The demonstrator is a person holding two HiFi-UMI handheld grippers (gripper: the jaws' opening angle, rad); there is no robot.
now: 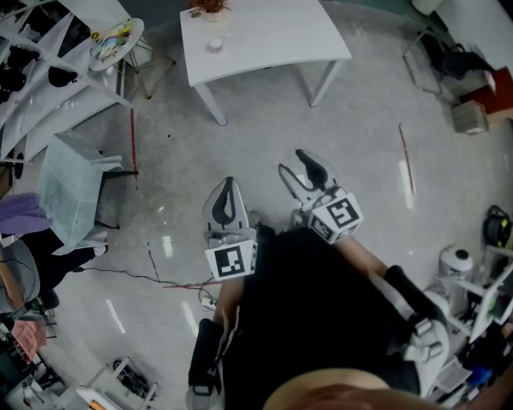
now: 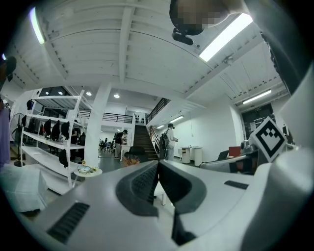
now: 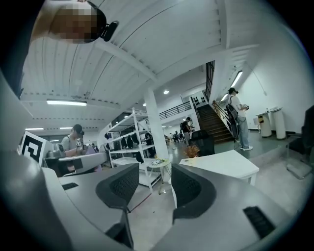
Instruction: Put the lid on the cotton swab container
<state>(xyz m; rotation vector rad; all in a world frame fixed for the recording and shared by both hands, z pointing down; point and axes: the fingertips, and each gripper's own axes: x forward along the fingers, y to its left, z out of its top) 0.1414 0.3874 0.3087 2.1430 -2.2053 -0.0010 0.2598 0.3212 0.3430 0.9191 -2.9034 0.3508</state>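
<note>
Cotton swab container (image 1: 215,45) is taken to be the small pale round pot seen far off in the head view; it is too small for a lid to be made out. A glossy grey floor (image 1: 264,120) fills most of that view. At its far end a white rectangular table (image 1: 264,32) is set, and the pot stands near the table's left edge, just beside a brown dried plant (image 1: 210,6).

Both claws are held low over the floor, close to the person's body and well apart from the table. The grey and black left gripper (image 1: 229,184) is shown with its jaws pressed together and nothing caught between them (image 2: 158,164). The grey and black right gripper (image 1: 292,162) is held with its jaws spread wide (image 3: 155,169). Only floor and the distant table (image 3: 221,164) are seen through the gap, and nothing is held or touched.
</note>
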